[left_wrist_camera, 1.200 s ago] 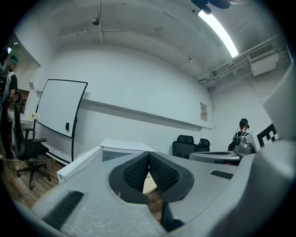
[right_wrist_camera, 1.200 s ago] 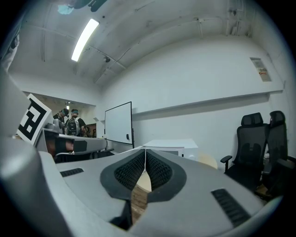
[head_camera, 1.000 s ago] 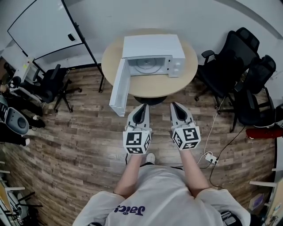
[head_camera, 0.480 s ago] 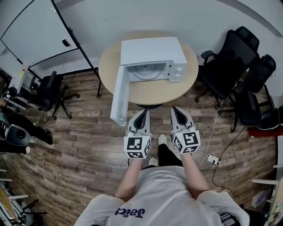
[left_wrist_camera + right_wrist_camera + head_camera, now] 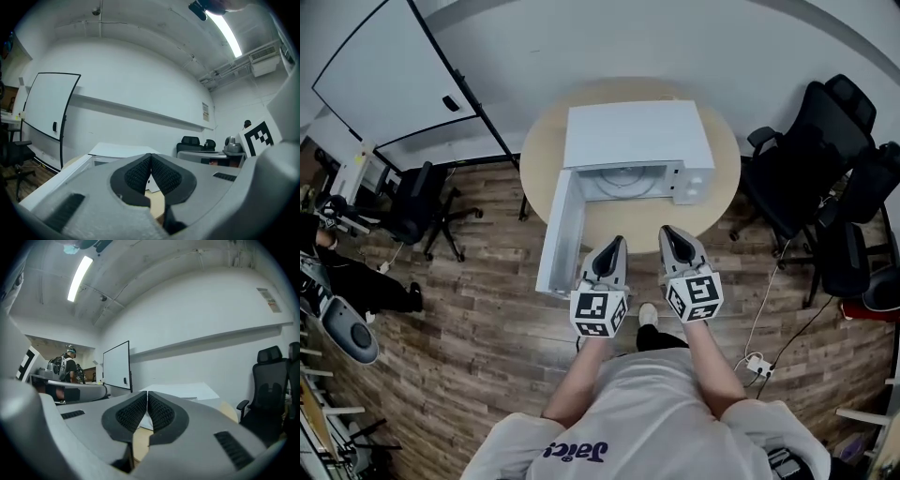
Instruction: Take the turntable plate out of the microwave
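Note:
A white microwave [image 5: 637,136] stands on a round wooden table [image 5: 623,217], its door [image 5: 560,228] swung wide open to the left. Inside the cavity lies the pale glass turntable plate [image 5: 628,183]. My left gripper [image 5: 614,244] and right gripper [image 5: 670,234] hover side by side at the table's near edge, both pointing level at the microwave, both shut with nothing between the pads. In the left gripper view the jaws [image 5: 150,161] meet in front of the microwave top [image 5: 122,151]. In the right gripper view the jaws [image 5: 147,399] are likewise shut before the microwave [image 5: 187,391].
Black office chairs [image 5: 811,155] crowd the right of the table, another chair [image 5: 427,202] stands at the left. A whiteboard [image 5: 389,66] leans at the back left. A power strip and cable [image 5: 757,361] lie on the wooden floor at the right.
The person stepped toward the table; both grippers moved forward from over the floor to the table's near edge. The microwave looms larger. Both stayed shut.

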The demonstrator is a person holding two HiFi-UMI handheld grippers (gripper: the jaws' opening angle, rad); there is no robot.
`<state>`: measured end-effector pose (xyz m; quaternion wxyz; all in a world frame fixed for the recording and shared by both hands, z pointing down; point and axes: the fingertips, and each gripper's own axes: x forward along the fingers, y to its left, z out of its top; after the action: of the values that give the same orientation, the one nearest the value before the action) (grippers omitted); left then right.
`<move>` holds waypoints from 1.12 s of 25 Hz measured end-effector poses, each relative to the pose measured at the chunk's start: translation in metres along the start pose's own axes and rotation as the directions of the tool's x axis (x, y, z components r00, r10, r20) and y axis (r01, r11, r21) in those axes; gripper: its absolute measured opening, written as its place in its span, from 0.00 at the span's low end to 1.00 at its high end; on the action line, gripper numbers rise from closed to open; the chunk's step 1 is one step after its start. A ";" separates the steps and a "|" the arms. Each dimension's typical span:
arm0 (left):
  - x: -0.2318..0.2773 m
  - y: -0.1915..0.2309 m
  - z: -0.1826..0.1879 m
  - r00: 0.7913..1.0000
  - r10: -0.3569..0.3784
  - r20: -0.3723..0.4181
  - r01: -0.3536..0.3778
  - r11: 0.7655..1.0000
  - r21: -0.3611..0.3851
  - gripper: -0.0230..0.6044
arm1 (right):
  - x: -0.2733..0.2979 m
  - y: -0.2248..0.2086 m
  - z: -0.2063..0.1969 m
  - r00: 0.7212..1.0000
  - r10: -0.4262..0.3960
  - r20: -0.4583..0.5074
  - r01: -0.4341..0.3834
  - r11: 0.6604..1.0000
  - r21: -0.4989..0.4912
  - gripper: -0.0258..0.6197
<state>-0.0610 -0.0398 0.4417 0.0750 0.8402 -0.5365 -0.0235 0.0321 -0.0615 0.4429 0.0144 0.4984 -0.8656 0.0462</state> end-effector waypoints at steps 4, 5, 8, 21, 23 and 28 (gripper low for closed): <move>0.041 0.018 -0.004 0.999 0.037 -0.013 -0.037 0.999 -0.007 0.06 | 0.042 -0.023 0.004 0.999 0.036 -0.001 -0.036 0.999 0.002 0.07; 0.050 0.022 -0.005 0.999 0.047 -0.017 -0.047 0.999 -0.005 0.06 | 0.051 -0.027 0.004 0.999 0.045 -0.004 -0.045 0.999 0.006 0.07; 0.073 0.033 -0.009 0.997 0.072 -0.032 -0.072 0.997 -0.005 0.06 | 0.076 -0.036 0.002 0.998 0.068 -0.012 -0.068 0.998 0.020 0.07; 0.125 0.076 -0.087 0.974 0.139 -0.179 -0.159 0.981 -0.107 0.06 | 0.129 -0.057 -0.063 0.984 0.134 -0.120 -0.126 0.989 0.077 0.07; 0.132 0.084 -0.100 0.969 0.129 -0.212 -0.159 0.978 -0.131 0.06 | 0.138 -0.060 -0.070 0.982 0.132 -0.135 -0.122 0.989 0.080 0.07; 0.152 0.110 -0.134 0.955 0.112 -0.275 -0.175 0.960 -0.219 0.06 | 0.161 -0.067 -0.091 0.973 0.132 -0.192 -0.118 0.990 0.078 0.07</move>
<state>-0.0791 -0.2092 0.5972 0.2475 0.7792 -0.5751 0.0273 0.0071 -0.2251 0.5493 0.0801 0.4361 -0.8876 0.1247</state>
